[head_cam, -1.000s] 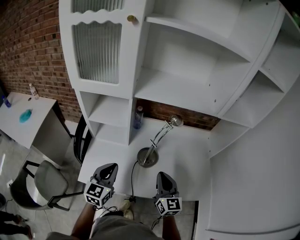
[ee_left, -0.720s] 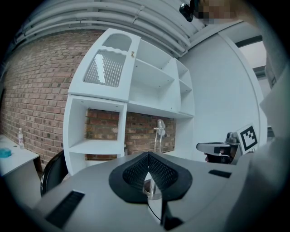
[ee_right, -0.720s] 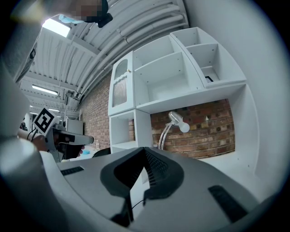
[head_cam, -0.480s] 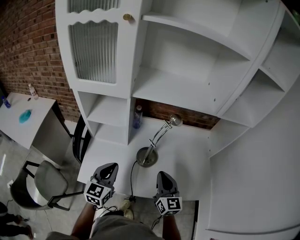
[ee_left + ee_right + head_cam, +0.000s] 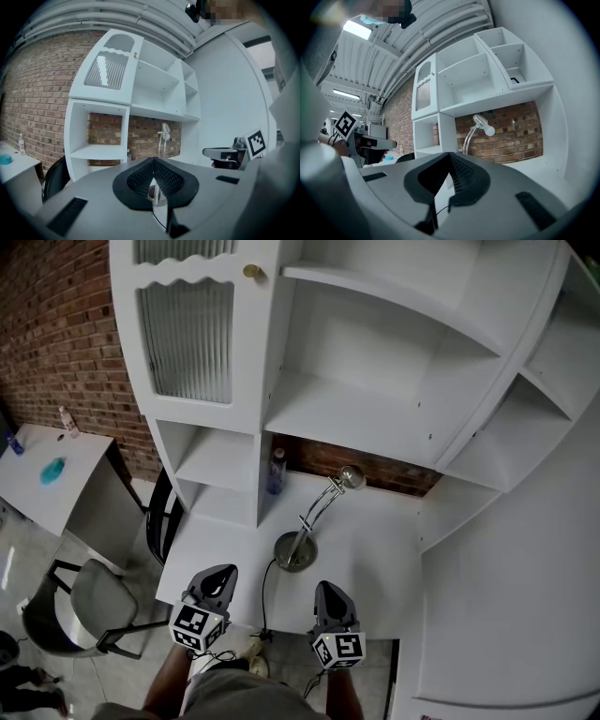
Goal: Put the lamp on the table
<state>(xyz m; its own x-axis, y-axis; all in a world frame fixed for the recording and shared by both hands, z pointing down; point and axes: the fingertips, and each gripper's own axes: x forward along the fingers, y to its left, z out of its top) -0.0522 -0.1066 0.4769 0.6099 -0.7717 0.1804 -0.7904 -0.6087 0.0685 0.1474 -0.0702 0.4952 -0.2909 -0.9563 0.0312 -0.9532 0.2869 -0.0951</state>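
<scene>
A metal lamp with a round flat base, thin bent stem and bare bulb stands on the smooth white table, well ahead of both fingertips. The left gripper and right gripper hold their ribbed black jaws pressed together on nothing, at the table's front edge.

The white tabletop set into the white shelf unit carries a silver gooseneck lamp, upright on its round base left of the middle, with its thin black cord running to the front edge. A clear bluish bottle stands at the back left corner. Well apart on the left, a small white side table bears a teal object and a small bottle.
</scene>
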